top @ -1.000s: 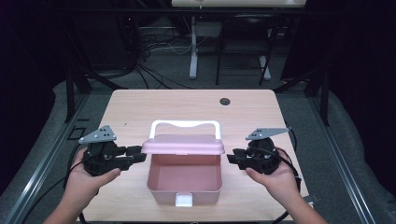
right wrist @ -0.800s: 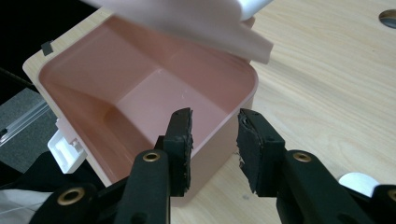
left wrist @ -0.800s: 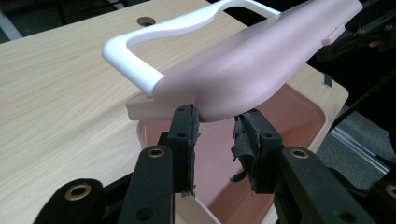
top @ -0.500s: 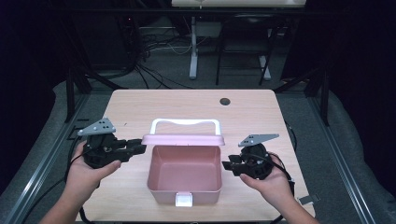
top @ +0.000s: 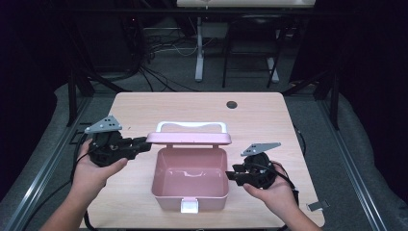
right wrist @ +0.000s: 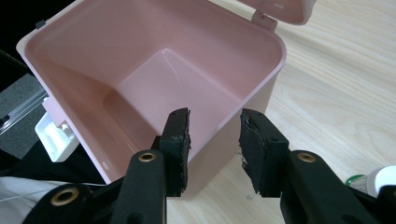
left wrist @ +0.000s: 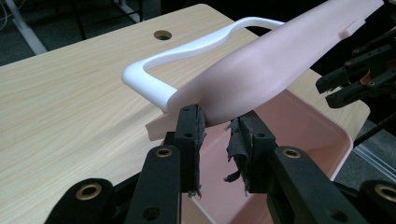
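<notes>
Dark curtains and tangled cables are surrounding the pale wooden table [top: 144,106], and I am working a pink lunch box [top: 190,180] that is sitting near its front edge with its white latch [top: 190,206] facing me. Since a second ago the lid [top: 188,138] has swung up from half-covering the box and is now standing raised at the back, its white handle [top: 191,126] behind it, so the inside is lying open and bare. My left gripper [top: 142,144] is meeting the lid's left corner; its jaws have just been closing, and in the left gripper view the corner [left wrist: 219,109] is sitting between the pads [left wrist: 194,123], though I cannot tell whether they are pressing on it. My right gripper [top: 234,174] has dropped beside the box's right wall; its jaws have just been opening, and in the right gripper view they are straddling the rim [right wrist: 233,119] half wide without pinching it. I am judging the opening as nearly finished, with the right side readying to steady the box. Behind it the tabletop is bare apart from a round cable hole [top: 232,104], and a grey floor is running round the table.
</notes>
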A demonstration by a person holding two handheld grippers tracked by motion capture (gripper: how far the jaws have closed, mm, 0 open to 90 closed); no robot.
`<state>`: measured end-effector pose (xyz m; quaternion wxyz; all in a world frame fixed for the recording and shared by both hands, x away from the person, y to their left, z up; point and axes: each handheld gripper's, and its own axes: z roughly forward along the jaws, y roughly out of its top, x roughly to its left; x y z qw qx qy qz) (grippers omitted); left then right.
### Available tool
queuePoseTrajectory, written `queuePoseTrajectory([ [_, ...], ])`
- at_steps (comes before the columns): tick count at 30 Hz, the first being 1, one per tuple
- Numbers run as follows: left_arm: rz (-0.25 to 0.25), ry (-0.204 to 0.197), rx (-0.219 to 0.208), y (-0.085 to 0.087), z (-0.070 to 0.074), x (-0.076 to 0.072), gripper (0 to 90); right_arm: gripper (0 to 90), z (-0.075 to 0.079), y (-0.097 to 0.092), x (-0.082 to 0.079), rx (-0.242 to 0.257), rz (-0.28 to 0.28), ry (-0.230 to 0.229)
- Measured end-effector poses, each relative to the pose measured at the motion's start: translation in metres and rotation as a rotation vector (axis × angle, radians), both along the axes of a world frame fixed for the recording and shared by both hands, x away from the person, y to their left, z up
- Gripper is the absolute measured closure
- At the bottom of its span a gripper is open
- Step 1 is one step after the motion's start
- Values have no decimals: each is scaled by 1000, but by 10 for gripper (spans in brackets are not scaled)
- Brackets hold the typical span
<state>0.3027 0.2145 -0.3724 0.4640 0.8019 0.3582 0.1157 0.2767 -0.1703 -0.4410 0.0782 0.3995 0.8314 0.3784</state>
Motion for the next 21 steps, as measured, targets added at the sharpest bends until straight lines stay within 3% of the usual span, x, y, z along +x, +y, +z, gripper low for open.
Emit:
queuePoseTrajectory([
  [8, 14, -7, 8, -2, -2, 7, 736, 621, -7, 2, -1, -17, 1, 7],
  [21, 35, 4, -2, -3, -8, 19, 757, 615, -11, 1, -2, 1, -9, 10],
])
